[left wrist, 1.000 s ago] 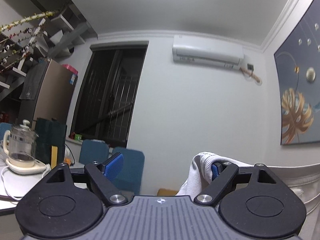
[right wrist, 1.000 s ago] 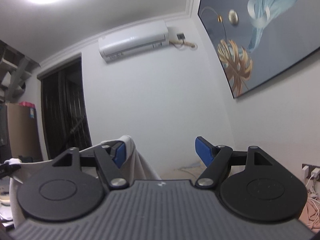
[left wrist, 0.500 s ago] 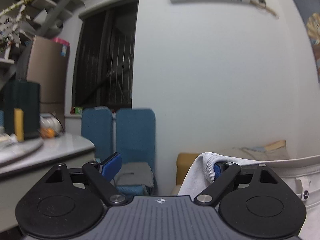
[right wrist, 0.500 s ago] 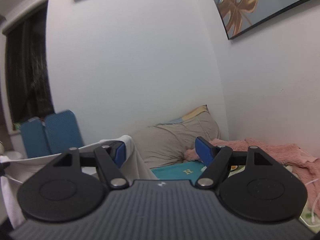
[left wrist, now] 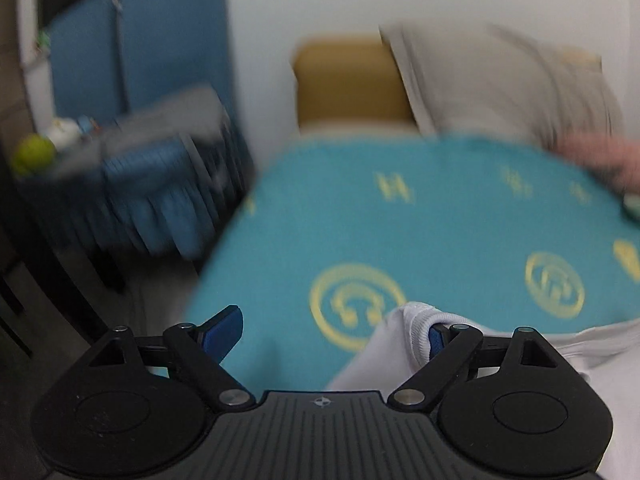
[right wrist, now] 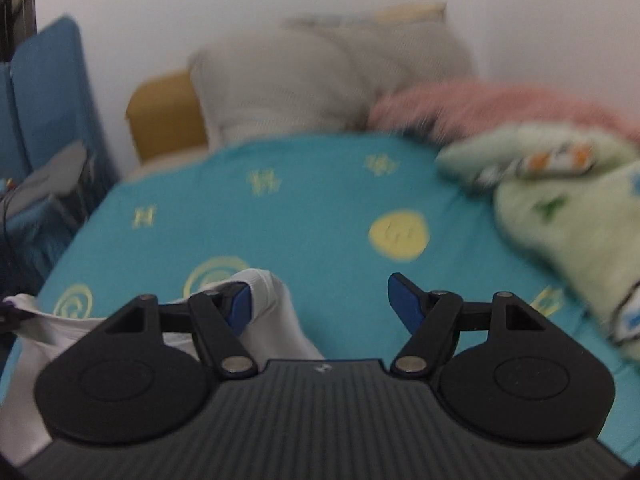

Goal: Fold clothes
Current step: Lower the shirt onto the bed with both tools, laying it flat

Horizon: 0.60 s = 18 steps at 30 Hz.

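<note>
A bed covered by a teal sheet [right wrist: 320,208] with yellow printed symbols fills both views, set against a white wall, and much of the scene is smeared by motion blur. At the head of the bed lie a grey-beige pillow [right wrist: 288,80] and, behind it, a mustard-yellow cushion [left wrist: 348,80]. In the right wrist view a pink fluffy blanket [right wrist: 492,104] lies along the far right side, with a pale green patterned quilt [right wrist: 560,200] bunched up in front of it. Blue chairs [left wrist: 132,40] stand beside the bed on the left, one with something grey lying on its seat.

The white garment [left wrist: 400,348] hangs stretched between the two grippers above the near part of the bed. The left gripper [left wrist: 332,332] has its fingers [left wrist: 224,330] spread wide; the ribbed hem of the garment is hooked over the right-hand finger only, draping down in front of the tool, while the other finger is bare. The right gripper [right wrist: 320,304] mirrors this: its fingers [right wrist: 404,300] are also held wide apart, and the cloth [right wrist: 272,312] wraps around the left-hand finger and runs off toward the left edge of that view. Neither pair of fingers pinches the fabric; it is carried looped over one finger on each side.
</note>
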Tool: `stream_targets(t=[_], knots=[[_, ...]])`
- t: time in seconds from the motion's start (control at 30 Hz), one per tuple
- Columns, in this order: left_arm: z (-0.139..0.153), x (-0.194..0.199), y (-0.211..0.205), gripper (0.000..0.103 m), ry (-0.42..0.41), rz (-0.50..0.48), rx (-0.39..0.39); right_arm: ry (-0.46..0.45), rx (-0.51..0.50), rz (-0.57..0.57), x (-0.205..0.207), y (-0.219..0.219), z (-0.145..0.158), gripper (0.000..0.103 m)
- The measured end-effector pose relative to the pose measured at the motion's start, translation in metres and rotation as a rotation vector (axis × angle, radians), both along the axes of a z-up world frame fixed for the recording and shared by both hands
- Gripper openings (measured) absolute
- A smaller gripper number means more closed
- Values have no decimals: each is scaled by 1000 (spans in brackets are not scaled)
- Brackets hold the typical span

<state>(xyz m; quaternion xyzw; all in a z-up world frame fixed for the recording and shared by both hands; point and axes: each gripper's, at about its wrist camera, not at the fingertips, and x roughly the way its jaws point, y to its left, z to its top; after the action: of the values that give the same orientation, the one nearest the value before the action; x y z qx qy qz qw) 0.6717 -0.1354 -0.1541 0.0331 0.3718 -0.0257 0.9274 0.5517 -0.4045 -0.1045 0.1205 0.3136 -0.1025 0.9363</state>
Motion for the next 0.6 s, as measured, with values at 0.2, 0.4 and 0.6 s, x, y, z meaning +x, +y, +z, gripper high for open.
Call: stream_targets(t=[0.2,0.4,0.6], knots=[[5,-4,14,96,155,-119,-77,84,93,78,5,13,-3,85],[52,-70,24,102,76,-144,-78,14,56,88,-55,37,48,85],[96,-191,49,102,14,-113,-143,-66,76,55,-170,60,92,85]])
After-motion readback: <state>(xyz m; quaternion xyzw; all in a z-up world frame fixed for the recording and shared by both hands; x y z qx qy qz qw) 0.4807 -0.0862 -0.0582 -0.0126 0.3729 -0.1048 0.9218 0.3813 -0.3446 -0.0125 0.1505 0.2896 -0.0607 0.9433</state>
